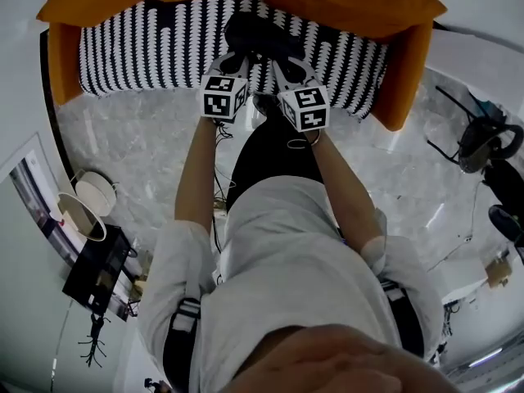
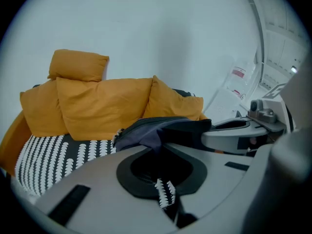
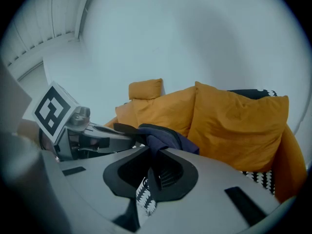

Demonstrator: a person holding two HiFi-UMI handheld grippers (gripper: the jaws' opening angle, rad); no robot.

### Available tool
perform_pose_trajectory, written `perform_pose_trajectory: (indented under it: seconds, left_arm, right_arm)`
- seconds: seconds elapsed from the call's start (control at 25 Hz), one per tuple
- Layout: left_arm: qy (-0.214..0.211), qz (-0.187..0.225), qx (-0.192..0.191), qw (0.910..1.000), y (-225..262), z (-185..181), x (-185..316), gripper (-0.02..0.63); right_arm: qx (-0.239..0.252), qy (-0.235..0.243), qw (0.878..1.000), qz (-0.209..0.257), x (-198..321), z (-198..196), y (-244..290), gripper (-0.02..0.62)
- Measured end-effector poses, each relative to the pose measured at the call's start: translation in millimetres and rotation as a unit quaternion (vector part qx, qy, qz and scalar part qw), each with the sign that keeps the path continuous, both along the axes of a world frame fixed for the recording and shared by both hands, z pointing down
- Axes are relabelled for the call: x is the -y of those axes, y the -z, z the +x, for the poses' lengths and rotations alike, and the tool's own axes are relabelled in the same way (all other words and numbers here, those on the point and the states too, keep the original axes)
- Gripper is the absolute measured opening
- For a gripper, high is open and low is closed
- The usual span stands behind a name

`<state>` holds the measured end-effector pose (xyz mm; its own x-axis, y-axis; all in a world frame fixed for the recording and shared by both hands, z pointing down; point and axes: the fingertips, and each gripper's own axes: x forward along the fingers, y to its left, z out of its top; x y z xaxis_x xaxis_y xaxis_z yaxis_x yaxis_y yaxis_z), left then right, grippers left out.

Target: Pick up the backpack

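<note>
Across the orange-cushioned sofa, the dark backpack is seen over the patterned seat, at twelve o'clock from both tools, its length judged to run from nine to three o'clock. The left tool is clamped on its fabric, and so is the right tool; neither is placed nearer.

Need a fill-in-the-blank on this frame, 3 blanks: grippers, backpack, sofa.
The left gripper and the right gripper each have their jaws shut on the backpack, which makes ____ grippers holding it.
The cushions behind it are ____.
The seat cover is patterned black and ____.
Missing words: two; orange; white.
</note>
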<state>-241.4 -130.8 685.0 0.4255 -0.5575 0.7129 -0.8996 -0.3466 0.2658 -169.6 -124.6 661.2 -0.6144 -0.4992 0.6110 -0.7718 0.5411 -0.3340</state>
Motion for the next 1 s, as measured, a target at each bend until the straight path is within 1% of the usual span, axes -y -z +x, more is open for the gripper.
perform_pose_trajectory:
  seconds: [0.12,0.36,0.48,0.64,0.8,1.0]
  left_arm:
    - [0.007,0.009,0.000,0.9999,5,-7,-11,0.018]
    - [0.039,0.038,0.009,0.9985,20,-12,-16,0.018]
    - [0.062,0.044,0.001,0.9971,26,-7,-15,0.015]
    - [0.078,0.055,0.006,0.9954,30,-4,-13,0.015]
    - [0.110,0.067,0.009,0.9916,38,-8,-19,0.015]
    - [0.119,0.065,0.012,0.9907,49,3,-42,0.015]
  right_arm:
    - [-0.004,0.005,1.000,0.010,-8,-5,4,0.064]
    - [-0.015,0.009,1.000,0.026,-16,-8,15,0.063]
    - [-0.006,0.011,0.999,0.031,-19,-1,18,0.061]
    - [0.010,0.004,0.999,0.035,-17,3,22,0.058]
    - [0.017,0.022,0.999,0.046,-21,3,29,0.058]
    - [0.025,0.038,0.997,0.054,-29,15,41,0.057]
